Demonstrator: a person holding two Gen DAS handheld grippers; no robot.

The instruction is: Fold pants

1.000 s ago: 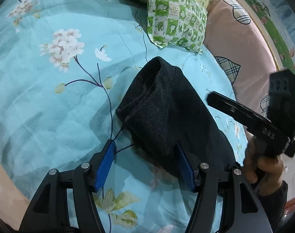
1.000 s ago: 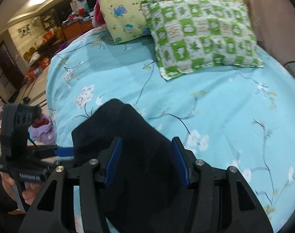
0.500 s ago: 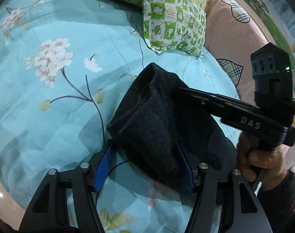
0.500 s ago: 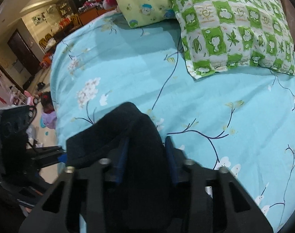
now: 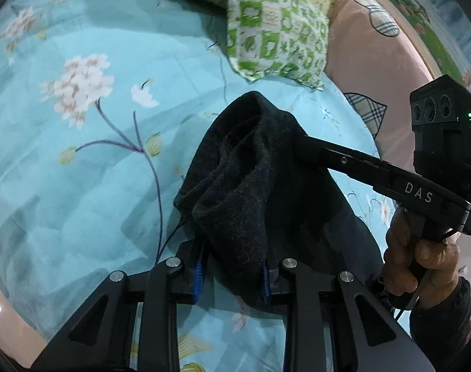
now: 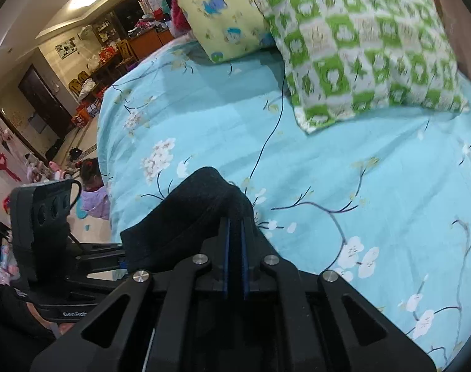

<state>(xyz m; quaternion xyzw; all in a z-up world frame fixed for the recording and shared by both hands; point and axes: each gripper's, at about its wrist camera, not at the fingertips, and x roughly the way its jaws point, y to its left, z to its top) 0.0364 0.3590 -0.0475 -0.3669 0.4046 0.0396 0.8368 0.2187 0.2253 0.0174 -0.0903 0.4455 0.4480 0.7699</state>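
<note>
The soft, limp pants (image 5: 251,192) on the bed (image 5: 80,170) sag, pinched at their near edge by both the left gripper (image 5: 232,274) and right gripper (image 6: 235,248), whose jaws have just been closing.

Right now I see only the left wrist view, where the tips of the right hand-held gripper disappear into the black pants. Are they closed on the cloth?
Observer: Yes. In the right wrist view the right hand-held gripper is shut. Its blue pads are almost together on a fold of the pants.
Operator: What lies ahead of its tips?
Observer: A raised hump of the pants, then bare bed sheet up to the pillows.
Operator: Is somebody near the bed?
Observer: A person is on the floor past the bed's edge, at the left of that view.
</note>
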